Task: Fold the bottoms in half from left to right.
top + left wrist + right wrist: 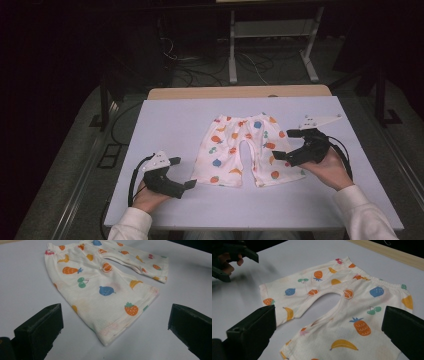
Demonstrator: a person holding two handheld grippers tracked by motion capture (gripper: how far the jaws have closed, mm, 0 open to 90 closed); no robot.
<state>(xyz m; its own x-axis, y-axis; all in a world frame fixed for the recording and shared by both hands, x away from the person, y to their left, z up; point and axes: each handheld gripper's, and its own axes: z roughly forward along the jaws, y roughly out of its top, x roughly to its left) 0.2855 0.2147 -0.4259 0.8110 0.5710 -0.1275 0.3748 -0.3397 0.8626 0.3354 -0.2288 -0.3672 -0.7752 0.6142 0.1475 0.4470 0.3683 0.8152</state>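
The left gripper (pixel 182 173) is hovering with its jaws spread wide, gripping nothing, just beside the hem of the shorts' (pixel 243 149) left leg. The right gripper (pixel 283 144) is likewise gaping, its jaws empty, sitting at the outer edge of the shorts' right leg, its lower jaw touching or just over the fabric. The fruit-printed shorts (pixel 105 287) are lying flat, waistband away from the person, legs toward them, on the pale table (pixel 170 125).
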